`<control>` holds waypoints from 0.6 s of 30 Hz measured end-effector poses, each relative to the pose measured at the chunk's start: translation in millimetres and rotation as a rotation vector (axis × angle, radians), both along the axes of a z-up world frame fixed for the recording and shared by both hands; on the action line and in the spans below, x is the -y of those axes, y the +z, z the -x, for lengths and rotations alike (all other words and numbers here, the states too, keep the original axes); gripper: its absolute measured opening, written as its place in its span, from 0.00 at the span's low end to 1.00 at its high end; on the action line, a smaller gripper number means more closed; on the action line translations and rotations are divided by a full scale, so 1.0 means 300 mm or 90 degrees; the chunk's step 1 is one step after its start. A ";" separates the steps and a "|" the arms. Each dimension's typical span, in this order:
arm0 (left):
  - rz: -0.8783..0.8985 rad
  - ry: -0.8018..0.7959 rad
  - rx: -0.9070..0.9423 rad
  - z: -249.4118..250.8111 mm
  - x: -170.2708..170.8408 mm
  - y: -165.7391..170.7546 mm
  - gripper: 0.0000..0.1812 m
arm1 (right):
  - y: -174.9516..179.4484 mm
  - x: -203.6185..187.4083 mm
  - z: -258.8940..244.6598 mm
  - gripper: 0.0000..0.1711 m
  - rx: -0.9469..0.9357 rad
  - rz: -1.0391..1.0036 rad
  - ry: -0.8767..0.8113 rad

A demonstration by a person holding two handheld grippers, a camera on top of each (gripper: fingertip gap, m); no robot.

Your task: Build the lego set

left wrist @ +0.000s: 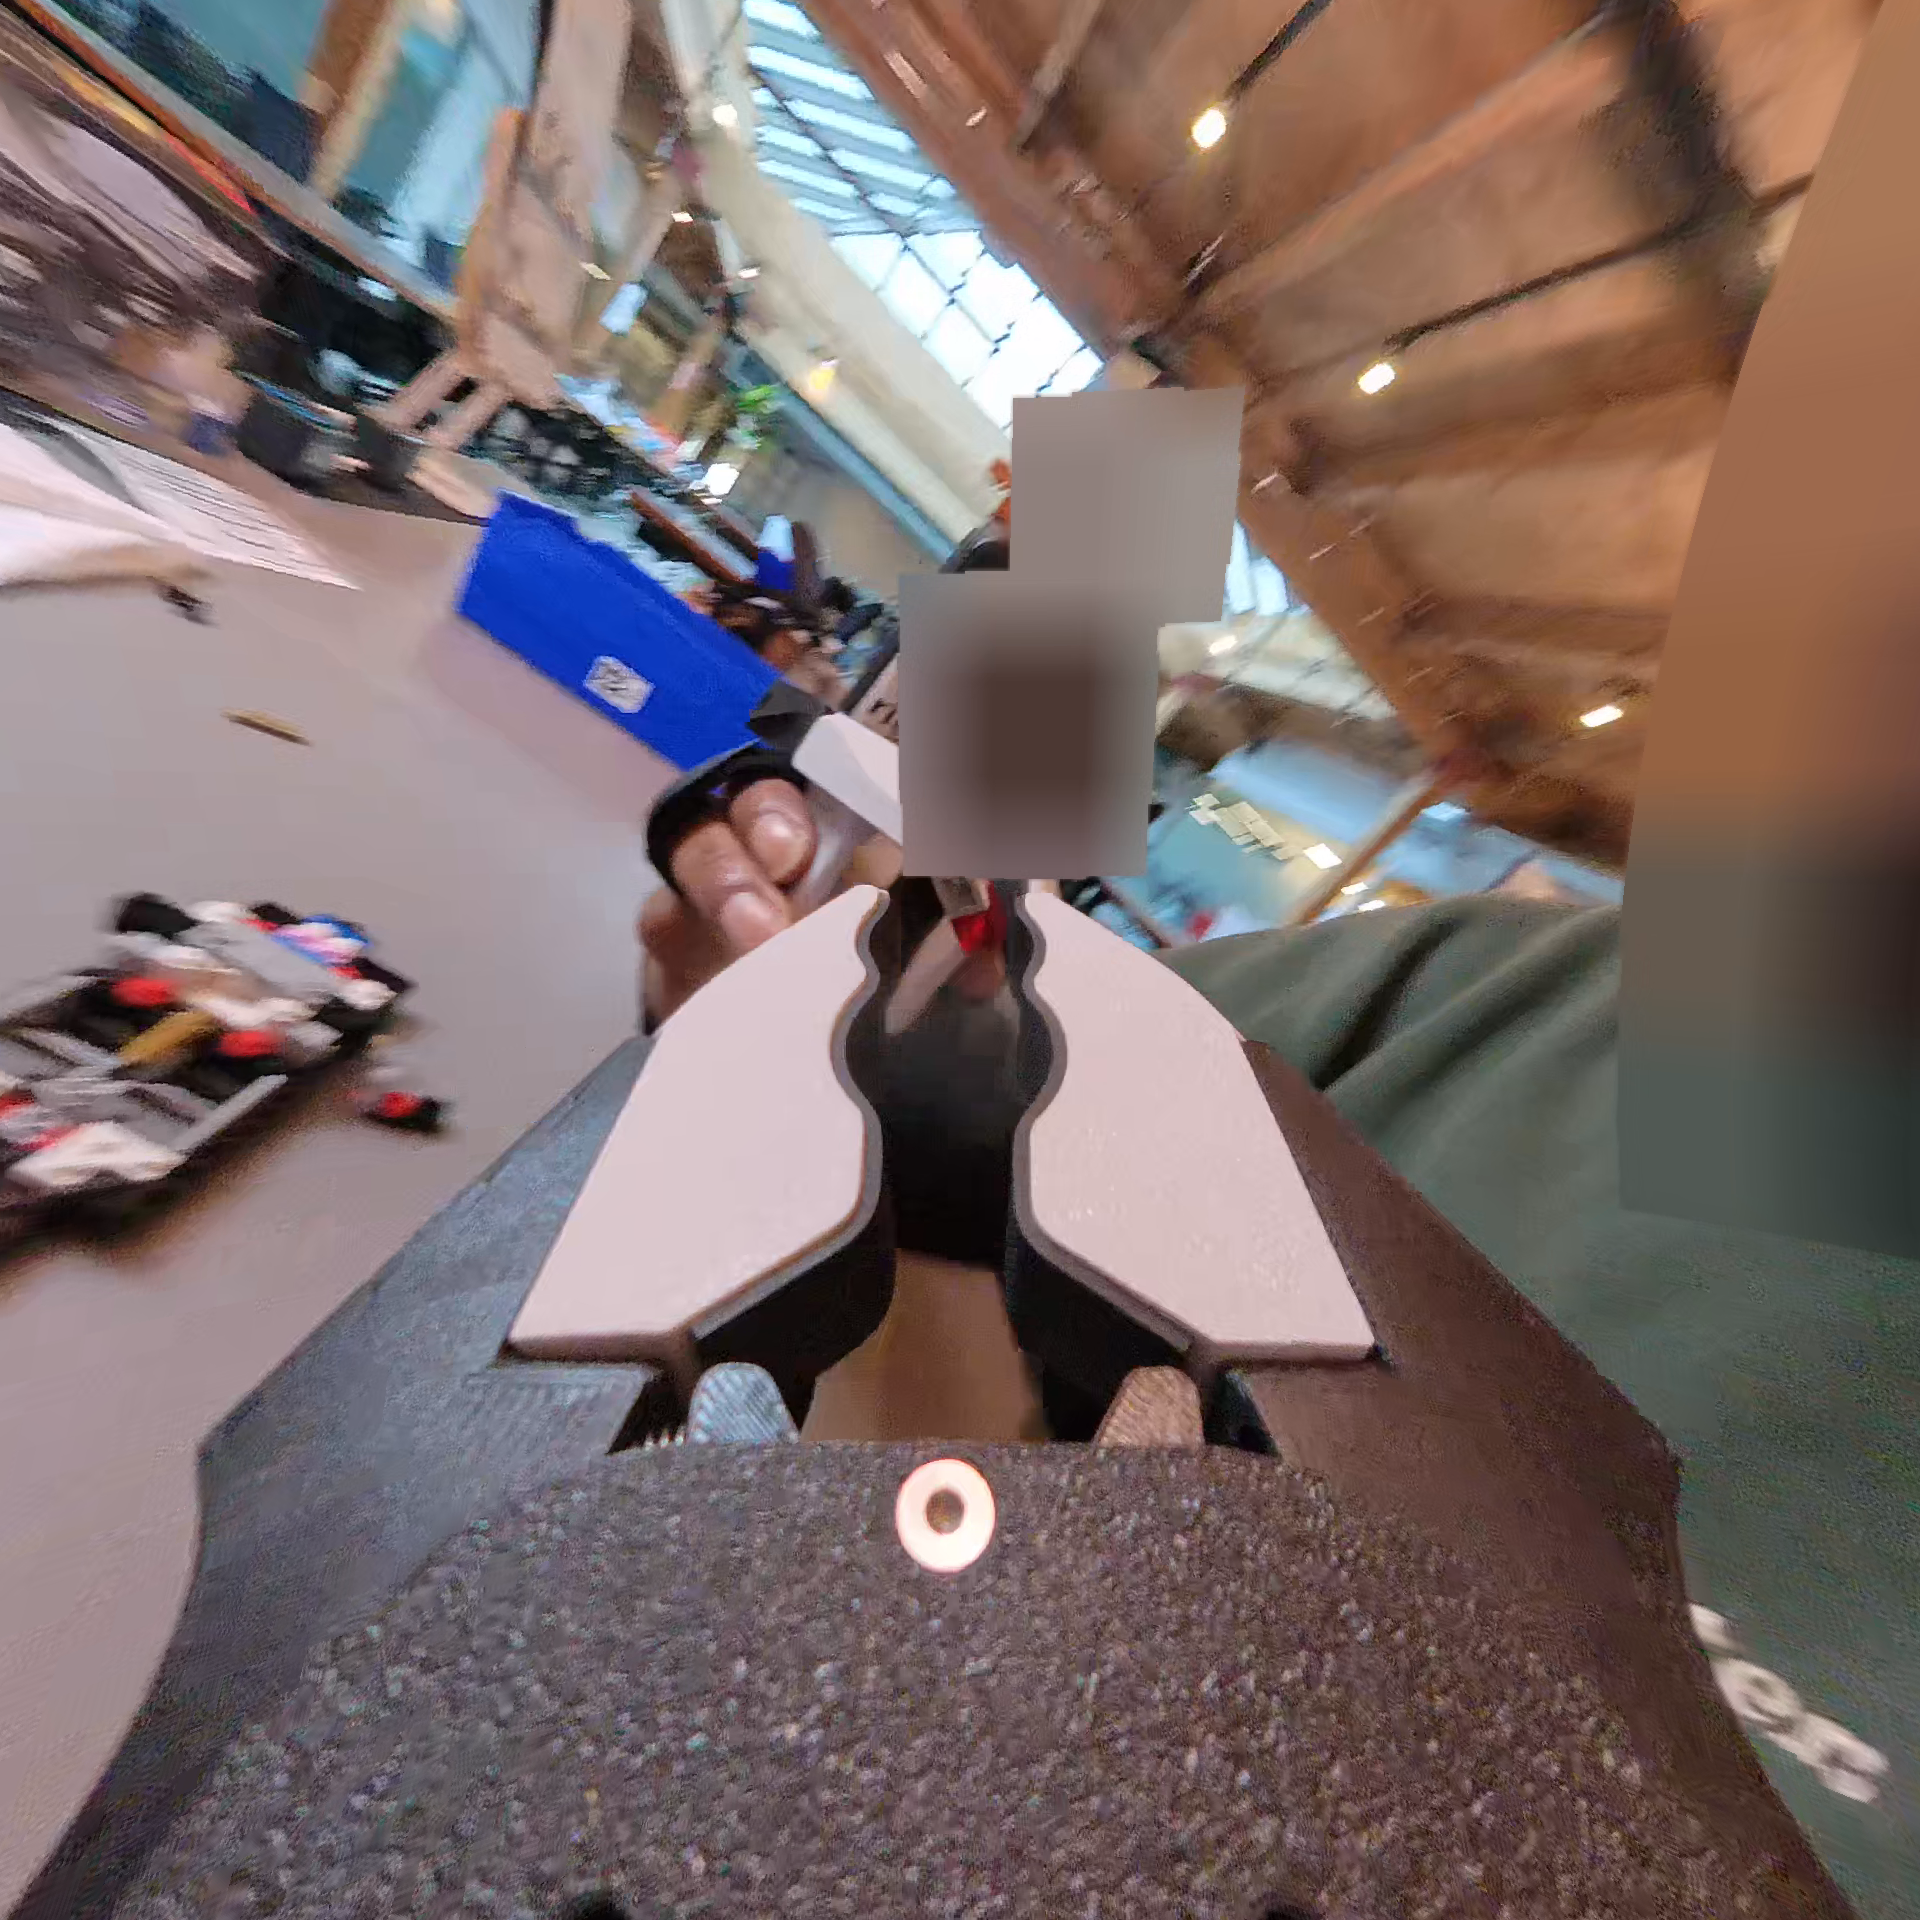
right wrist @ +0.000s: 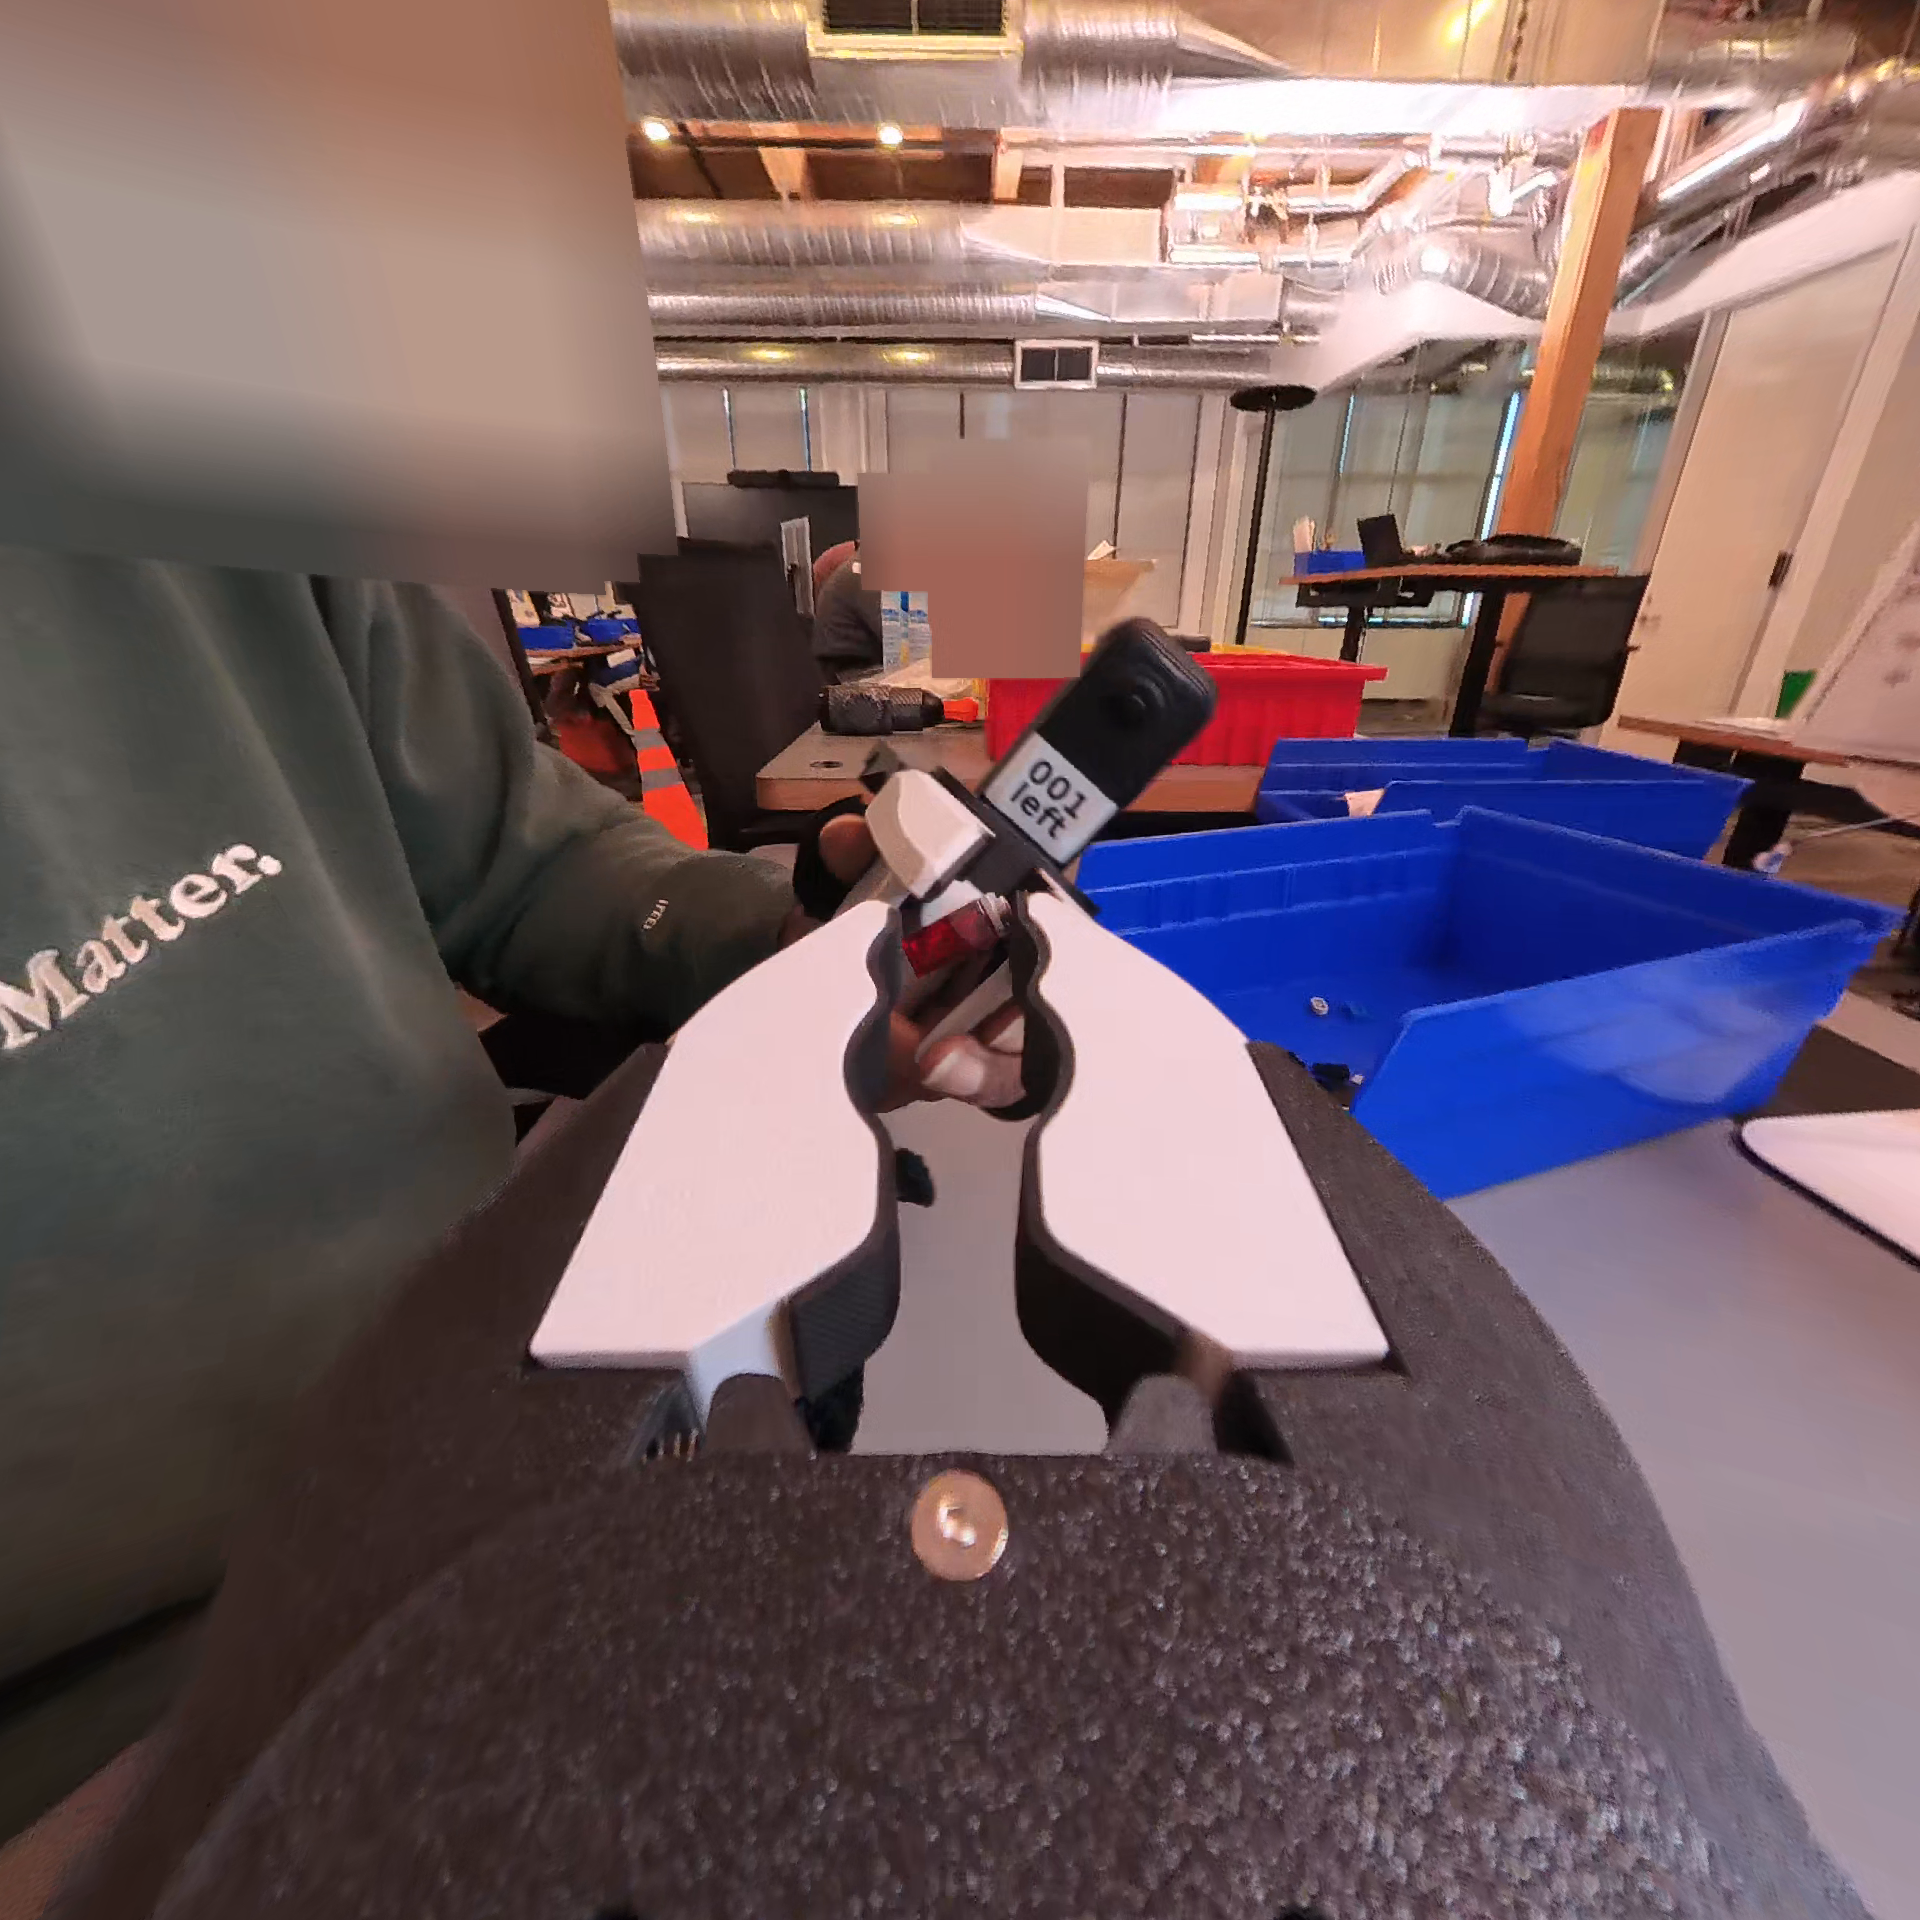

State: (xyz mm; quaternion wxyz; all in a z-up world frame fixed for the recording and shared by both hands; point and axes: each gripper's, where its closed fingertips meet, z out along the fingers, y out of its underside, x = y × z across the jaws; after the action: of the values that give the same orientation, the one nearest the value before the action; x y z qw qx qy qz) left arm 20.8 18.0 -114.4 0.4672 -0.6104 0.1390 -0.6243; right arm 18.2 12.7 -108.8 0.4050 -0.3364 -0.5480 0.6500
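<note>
My left gripper (left wrist: 951, 914) is raised off the table, its white fingers (left wrist: 727, 1132) a little apart with nothing clearly between them. Just beyond its tips are a person's hand (left wrist: 743, 862) and the other gripper, both blurred. My right gripper (right wrist: 954, 935) is also slightly apart and points at the left gripper (right wrist: 930, 831), which carries a black camera (right wrist: 1127, 707) with a white label. A small red piece (right wrist: 948, 940) shows in the gap at the tips, also in the left wrist view (left wrist: 974, 928). I cannot tell whether it is held or is part of a gripper.
A person in a green sweatshirt (right wrist: 208, 987) stands close on the left. Blue bins (right wrist: 1558, 997) stand on the grey table (right wrist: 1714, 1403), a red bin (right wrist: 1278, 696) behind. A white board (right wrist: 1860, 1174) lies at right. A tray of mixed small items (left wrist: 187, 1039) and a blue bin (left wrist: 603, 623) are on the left. Both grippers' tips are close together, under 4 cm apart.
</note>
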 end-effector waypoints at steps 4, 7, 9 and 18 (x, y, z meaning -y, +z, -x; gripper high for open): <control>0.031 -0.059 0.049 -0.027 0.025 -0.002 0.05 | -0.010 0.023 0.000 0.12 -0.001 -0.055 -0.005; 0.034 -0.061 0.041 -0.030 0.027 -0.011 0.05 | -0.021 0.023 0.000 0.11 0.009 -0.103 -0.022; 0.029 -0.043 0.034 -0.026 0.018 -0.016 0.04 | -0.026 0.012 0.005 0.12 0.018 -0.112 -0.040; -0.059 0.130 0.054 0.054 -0.049 0.010 0.04 | -0.042 -0.047 0.064 0.13 0.115 0.058 -0.086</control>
State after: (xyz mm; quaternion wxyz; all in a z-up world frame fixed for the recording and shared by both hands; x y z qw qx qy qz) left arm 4.5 32.6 -111.3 0.5617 -0.5721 0.0847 -0.5916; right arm -0.9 26.9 -121.5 0.3810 -0.4479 -0.5284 0.6123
